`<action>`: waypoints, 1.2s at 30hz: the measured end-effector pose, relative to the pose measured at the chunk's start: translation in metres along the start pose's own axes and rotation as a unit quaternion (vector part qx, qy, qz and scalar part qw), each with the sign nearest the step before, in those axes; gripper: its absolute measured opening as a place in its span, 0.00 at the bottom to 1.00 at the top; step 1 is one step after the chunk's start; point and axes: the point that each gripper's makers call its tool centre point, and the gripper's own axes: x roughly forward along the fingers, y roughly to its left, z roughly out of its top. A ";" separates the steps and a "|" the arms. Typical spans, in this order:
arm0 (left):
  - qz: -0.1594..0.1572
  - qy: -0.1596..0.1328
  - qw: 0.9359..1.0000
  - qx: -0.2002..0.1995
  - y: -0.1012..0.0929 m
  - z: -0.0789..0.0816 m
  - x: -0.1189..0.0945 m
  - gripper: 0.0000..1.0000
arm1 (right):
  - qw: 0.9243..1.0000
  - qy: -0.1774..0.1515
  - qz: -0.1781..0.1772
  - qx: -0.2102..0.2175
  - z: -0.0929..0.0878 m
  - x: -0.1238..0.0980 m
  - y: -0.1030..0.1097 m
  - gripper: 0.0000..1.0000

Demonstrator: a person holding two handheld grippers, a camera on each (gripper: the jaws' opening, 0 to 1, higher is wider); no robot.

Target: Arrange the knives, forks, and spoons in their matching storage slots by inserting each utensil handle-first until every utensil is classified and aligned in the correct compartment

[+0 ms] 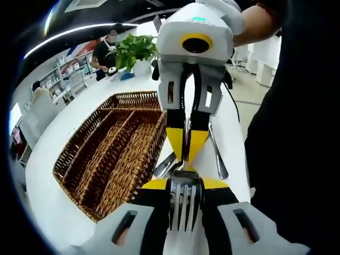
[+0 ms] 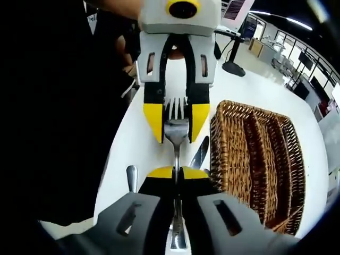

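A steel fork (image 1: 185, 204) is held between both grippers above the white table (image 1: 79, 106). My left gripper (image 1: 185, 183) is shut on the fork's head, with the tines pointing back at its camera. My right gripper (image 1: 186, 154) comes in from the top and is shut on the fork's handle. In the right gripper view, my right gripper (image 2: 176, 171) clamps the handle of the fork (image 2: 176, 127), and the left gripper (image 2: 176, 139) faces it. A wicker tray (image 1: 106, 154) with long slots lies left of the fork; its slots look bare.
A knife (image 1: 164, 164) and a spoon (image 1: 218, 159) lie on the table under the fork, beside the wicker tray (image 2: 255, 159). A potted plant (image 1: 135, 50) stands at the table's far end, with a person (image 1: 106, 50) behind it. Dark clothing fills the table's near side.
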 end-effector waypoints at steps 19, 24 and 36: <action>0.210 -0.126 0.956 -0.163 0.064 0.019 -0.112 0.99 | 0.999 0.028 -0.042 0.004 0.022 -0.037 -0.026 0.00; 0.239 -0.136 0.948 -0.160 0.069 0.014 -0.144 0.99 | 0.998 0.039 -0.052 -0.004 0.024 -0.047 -0.031 0.00; 0.266 -0.119 0.942 -0.165 0.066 0.004 -0.168 0.99 | 0.997 0.058 -0.058 0.004 0.026 -0.070 -0.043 0.01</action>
